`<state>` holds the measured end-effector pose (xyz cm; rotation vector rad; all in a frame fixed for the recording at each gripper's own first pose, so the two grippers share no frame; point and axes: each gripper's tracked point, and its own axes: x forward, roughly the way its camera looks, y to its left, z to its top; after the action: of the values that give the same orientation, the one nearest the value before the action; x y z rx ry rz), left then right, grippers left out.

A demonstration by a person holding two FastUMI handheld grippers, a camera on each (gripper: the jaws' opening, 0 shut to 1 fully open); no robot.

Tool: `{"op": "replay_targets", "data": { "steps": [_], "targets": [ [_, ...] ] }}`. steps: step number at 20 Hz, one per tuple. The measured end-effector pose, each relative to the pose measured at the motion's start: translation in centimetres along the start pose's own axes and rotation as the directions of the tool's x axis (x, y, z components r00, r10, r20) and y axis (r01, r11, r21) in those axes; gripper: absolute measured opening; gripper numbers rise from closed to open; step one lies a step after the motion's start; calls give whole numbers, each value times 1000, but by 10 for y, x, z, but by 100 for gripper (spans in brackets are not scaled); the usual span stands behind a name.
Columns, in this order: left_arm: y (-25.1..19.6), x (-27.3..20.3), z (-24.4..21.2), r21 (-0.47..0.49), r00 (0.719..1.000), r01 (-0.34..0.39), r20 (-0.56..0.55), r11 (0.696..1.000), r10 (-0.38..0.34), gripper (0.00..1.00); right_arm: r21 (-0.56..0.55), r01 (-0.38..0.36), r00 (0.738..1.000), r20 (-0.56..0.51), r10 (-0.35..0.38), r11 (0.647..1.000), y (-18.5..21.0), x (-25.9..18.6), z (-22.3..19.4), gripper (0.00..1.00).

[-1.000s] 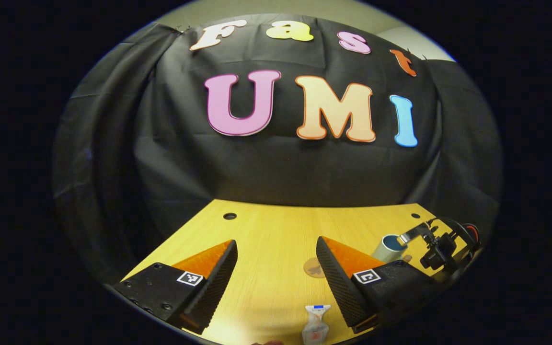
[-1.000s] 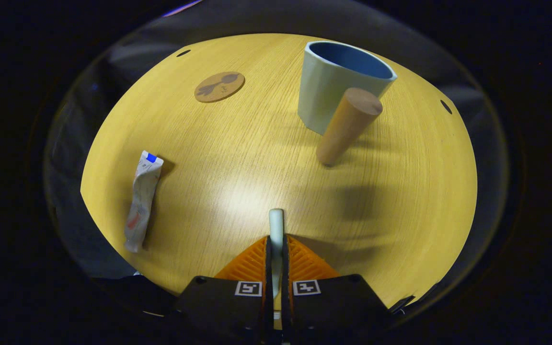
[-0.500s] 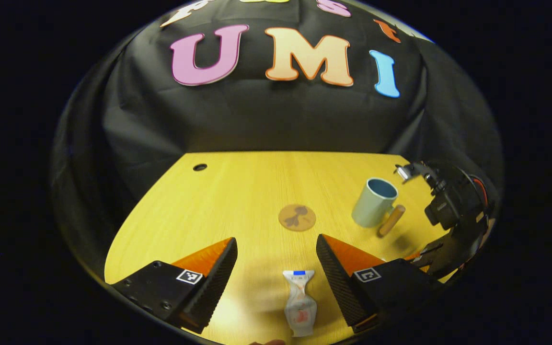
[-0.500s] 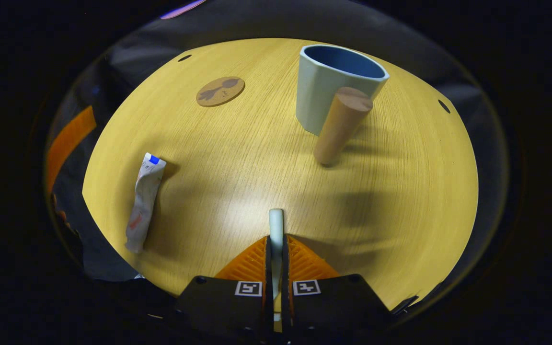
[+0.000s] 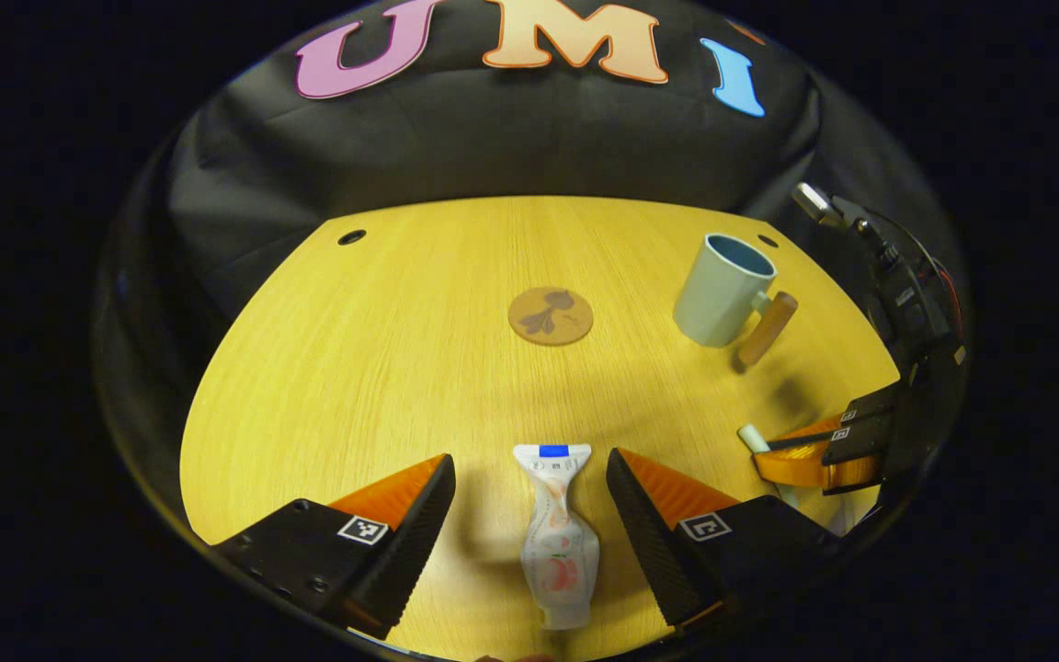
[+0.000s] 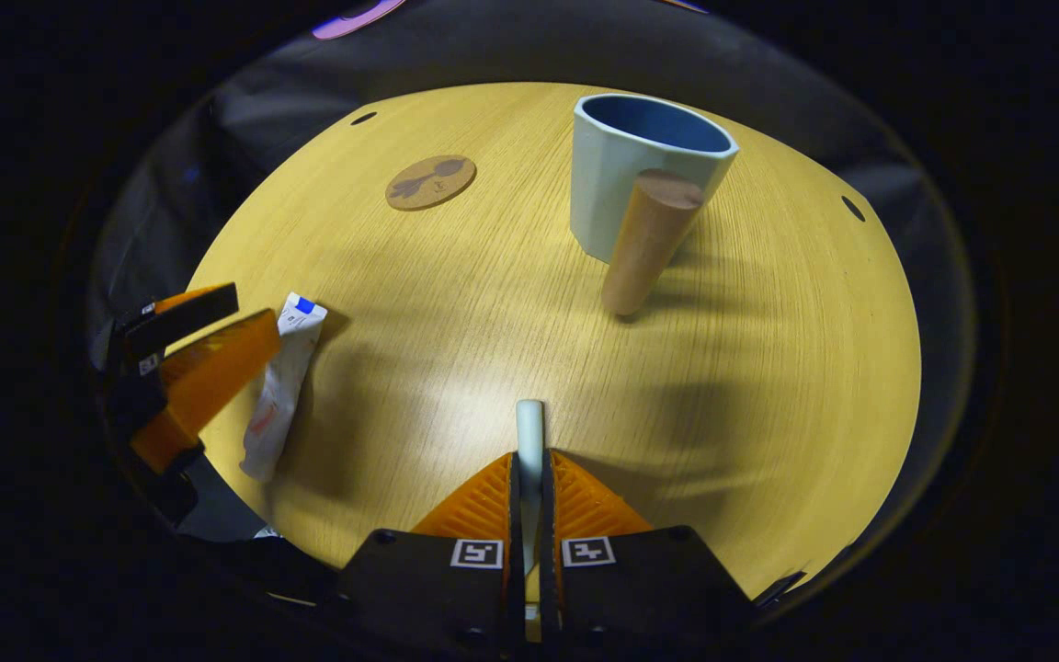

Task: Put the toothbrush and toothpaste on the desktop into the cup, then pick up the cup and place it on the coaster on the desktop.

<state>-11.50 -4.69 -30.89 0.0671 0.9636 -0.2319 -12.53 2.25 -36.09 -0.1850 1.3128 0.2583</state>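
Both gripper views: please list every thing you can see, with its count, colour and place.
Toothpaste: one, white tube, flat on the desk between the open left fingers.
Toothbrush: one, pale handle, clamped in the right gripper.
Cup: one, pale green outside, blue inside, wooden handle, standing far right.
Coaster: one, brown, round, mid-desk, bare.
Desk: one, yellow wood.
Left gripper: black and orange, over the toothpaste.
Right gripper: black and orange, shut.

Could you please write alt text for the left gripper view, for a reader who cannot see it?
The open left gripper straddles a toothpaste tube lying on a yellow wooden desk. Beyond sit a round coaster and a pale cup with a wooden handle; at right, the right gripper grips a toothbrush.
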Motion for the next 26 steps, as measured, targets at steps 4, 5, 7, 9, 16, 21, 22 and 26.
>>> {"op": "replay_targets", "data": {
  "steps": [4, 5, 7, 9, 16, 21, 22, 26],
  "targets": [
    [-3, 10, -21, -8, 996, 11, -85, 1000, -12, 98, -6, -5, 1000, 12, 5, 1000, 0, -1, 0, 9],
    [-4, 12, -25, -13, 995, 11, -101, 1000, -12, 98, -6, -6, 1000, 14, 6, 1000, 0, 0, 0, 9],
    [-3, 16, -29, -20, 993, 8, -117, 1000, -10, 99, -6, -11, 1000, 19, 11, 1000, 0, 0, 0, 9],
    [-1, 19, -31, -11, 992, -1, -129, 1000, 0, 99, -4, -15, 1000, 23, 15, 1000, 0, 0, 0, 9],
    [-1, 22, -30, -6, 984, -15, -176, 1000, 14, 89, -15, -16, 1000, 25, 16, 1000, 0, -1, 1, 9],
    [-7, 25, -27, -32, 988, -10, -157, 999, 5, 47, -42, -6, 999, 35, 8, 999, 0, 1, 0, 9],
    [-7, 25, -28, -46, 988, -16, -155, 999, 8, 30, -46, -5, 999, 36, 6, 999, -1, 0, 0, 9],
    [-7, 25, -27, -74, 989, -19, -145, 997, 8, 14, -45, -5, 999, 44, 6, 999, 1, 0, 1, 9]
  ]
}}
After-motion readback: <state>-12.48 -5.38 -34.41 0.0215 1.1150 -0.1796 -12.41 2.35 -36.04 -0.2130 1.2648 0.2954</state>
